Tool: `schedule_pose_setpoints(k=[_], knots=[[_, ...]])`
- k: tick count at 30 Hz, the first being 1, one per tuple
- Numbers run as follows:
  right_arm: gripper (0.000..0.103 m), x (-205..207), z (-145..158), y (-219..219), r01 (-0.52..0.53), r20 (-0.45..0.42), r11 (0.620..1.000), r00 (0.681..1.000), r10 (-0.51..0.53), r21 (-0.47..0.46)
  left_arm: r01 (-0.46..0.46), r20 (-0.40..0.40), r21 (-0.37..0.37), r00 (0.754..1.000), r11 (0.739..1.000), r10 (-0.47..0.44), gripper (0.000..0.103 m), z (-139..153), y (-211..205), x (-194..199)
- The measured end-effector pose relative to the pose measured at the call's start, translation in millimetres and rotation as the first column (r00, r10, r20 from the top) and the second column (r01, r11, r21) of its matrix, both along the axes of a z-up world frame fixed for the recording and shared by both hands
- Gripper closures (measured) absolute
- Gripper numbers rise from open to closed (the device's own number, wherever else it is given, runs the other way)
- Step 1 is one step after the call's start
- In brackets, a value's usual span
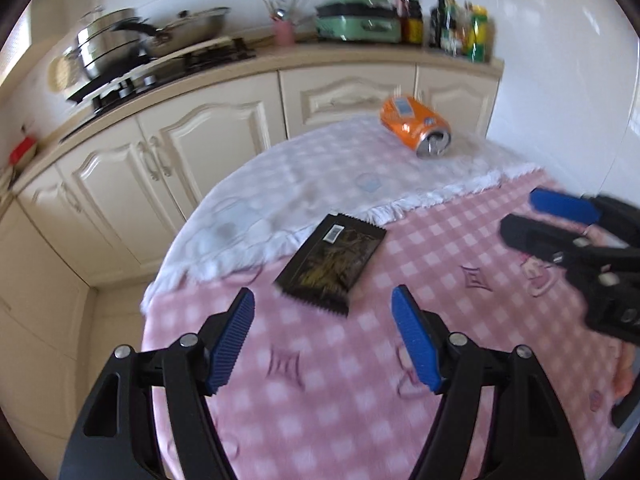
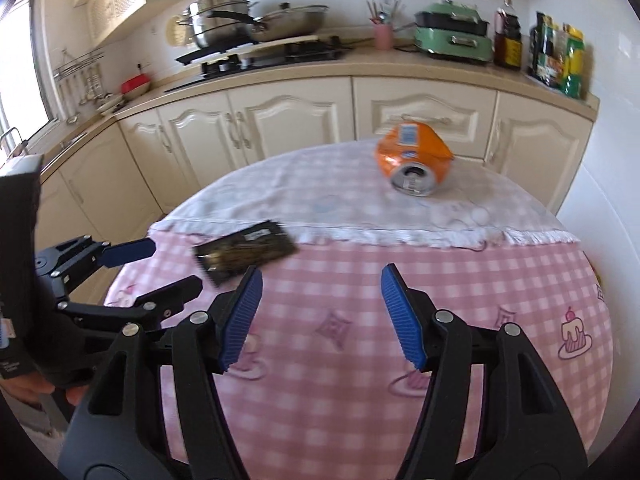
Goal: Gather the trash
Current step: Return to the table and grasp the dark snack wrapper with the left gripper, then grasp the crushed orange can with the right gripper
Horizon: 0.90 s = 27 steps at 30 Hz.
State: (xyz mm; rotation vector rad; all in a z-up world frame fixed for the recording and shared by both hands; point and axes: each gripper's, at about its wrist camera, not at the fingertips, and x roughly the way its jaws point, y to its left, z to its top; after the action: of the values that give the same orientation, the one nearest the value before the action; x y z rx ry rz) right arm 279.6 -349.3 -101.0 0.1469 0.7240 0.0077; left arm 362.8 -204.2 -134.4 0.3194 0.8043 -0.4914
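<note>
My left hand-held gripper (image 1: 323, 312) and right hand-held gripper (image 2: 321, 288) are wide open and hold nothing. A black wrapper (image 1: 332, 264) lies near; the orange can (image 1: 416, 128) lies far.

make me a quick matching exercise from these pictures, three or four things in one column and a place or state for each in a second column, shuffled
Things
1. orange can
2. black wrapper
3. left gripper
4. green cooker

Places or states
A. on the kitchen counter by the wall
B. lying flat on the pink checked cloth, near the white cloth's fringe
C. crushed, on its side on the white cloth
D. jaws apart, nothing between them

Pairs: 1-C, 2-B, 3-D, 4-A
</note>
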Motion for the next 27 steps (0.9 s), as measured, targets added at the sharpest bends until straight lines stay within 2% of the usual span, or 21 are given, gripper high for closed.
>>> schedule_pose_setpoints(k=[4, 7, 9, 10, 11, 12, 16, 19, 24, 27], knots=[[0.041, 11.4, -8.2, -21.2, 0.004, -0.019, 1.0, 1.0, -0.004, 0.023, 0.048, 0.005, 0.117, 0.999, 0.992, -0.049, 0.033, -15.4, -20.8, 15.8], [0.04, 19.9, -11.2, -27.4, 0.0, -0.029, 1.0, 1.0, 0.001, 0.03, 0.072, -0.04, 0.156, 0.997, 0.985, -0.066, 0.033, -26.9, -31.3, 28.1], [0.04, 23.9, -12.4, -28.2, -0.006, -0.034, 0.999, 0.999, 0.007, 0.033, 0.062, -0.064, 0.121, 0.996, 0.991, -0.054, 0.035, -28.0, -31.2, 36.1], [0.04, 25.5, -12.3, -28.0, -0.007, -0.035, 0.999, 0.999, 0.008, 0.031, 0.061, -0.09, 0.103, 0.995, 0.993, -0.052, 0.042, -28.3, -30.3, 39.8], [0.04, 27.5, -12.3, -28.6, -0.008, -0.036, 1.0, 0.999, 0.009, 0.028, 0.068, -0.112, 0.078, 0.992, 0.995, -0.059, 0.058, -27.6, -29.6, 42.3], [0.04, 28.9, -12.4, -29.3, -0.009, -0.037, 1.0, 0.999, 0.01, 0.027, 0.062, -0.105, 0.084, 0.993, 0.995, -0.053, 0.066, -26.4, -29.4, 44.4], [0.039, 35.3, -13.5, -38.1, -0.001, -0.039, 1.0, 0.999, 0.002, 0.03, 0.069, -0.108, 0.087, 0.992, 0.994, -0.06, 0.077, -24.5, -31.8, 46.0], [0.039, 39.9, -11.9, -45.1, 0.011, -0.03, 0.999, 0.999, -0.01, 0.03, 0.051, -0.116, -0.023, 0.992, 0.998, -0.054, 0.089, -12.5, -23.1, 50.8], [0.036, 56.1, -6.4, -57.2, 0.052, -0.01, 0.998, 0.999, -0.052, 0.03, -0.004, -0.089, -0.145, 0.996, 0.989, -0.009, 0.09, 7.8, -17.0, 63.5], [0.034, 71.4, -3.3, -69.9, 0.106, 0.01, 0.993, 0.994, -0.107, 0.057, -0.054, -0.056, -0.157, 0.997, 0.986, 0.046, 0.09, 13.8, -15.0, 74.9]])
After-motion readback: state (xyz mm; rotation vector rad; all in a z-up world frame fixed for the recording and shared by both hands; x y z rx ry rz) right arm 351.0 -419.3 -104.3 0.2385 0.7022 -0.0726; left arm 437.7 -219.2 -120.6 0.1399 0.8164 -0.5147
